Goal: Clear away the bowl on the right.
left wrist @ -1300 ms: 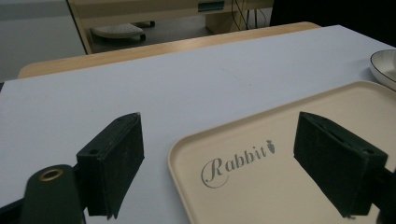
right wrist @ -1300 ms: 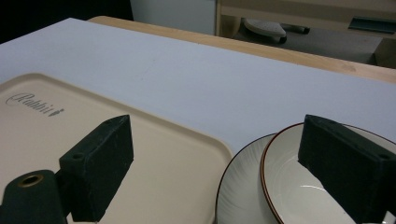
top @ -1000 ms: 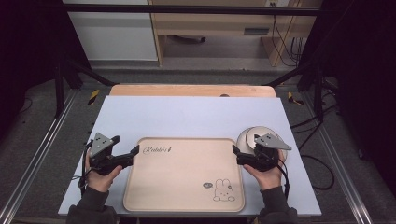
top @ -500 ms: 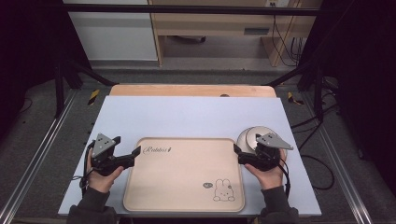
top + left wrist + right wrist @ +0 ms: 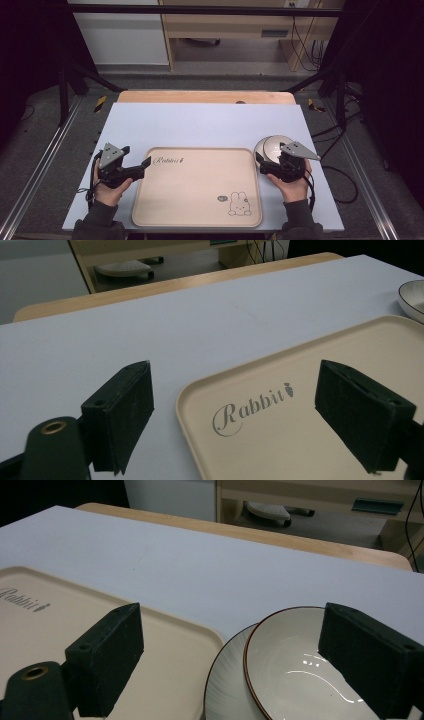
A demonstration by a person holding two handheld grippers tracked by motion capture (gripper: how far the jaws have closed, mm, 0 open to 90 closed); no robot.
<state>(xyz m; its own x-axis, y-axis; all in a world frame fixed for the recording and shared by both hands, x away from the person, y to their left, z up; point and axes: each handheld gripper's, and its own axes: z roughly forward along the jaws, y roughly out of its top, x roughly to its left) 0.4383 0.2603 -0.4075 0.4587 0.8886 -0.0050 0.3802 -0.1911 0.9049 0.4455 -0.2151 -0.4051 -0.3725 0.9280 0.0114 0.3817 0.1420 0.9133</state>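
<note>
two glossy round bowls, rounded-rectangle tray

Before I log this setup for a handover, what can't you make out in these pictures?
- Dishes: in the high view the right gripper covers their near side; in the right gripper view the bottom edge cuts them off, so nothing shows whether there are more than two.
- Tray: the small mark beside the rabbit drawing is too small to read.

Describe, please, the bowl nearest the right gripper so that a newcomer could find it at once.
Start at the big beige tray printed with a rabbit on the pale blue table. Just off its far right corner two dishes overlap beside the right gripper. The bowl is the upper one, with a thin dark red rim; the plate beneath is plain and ribbed.
</note>
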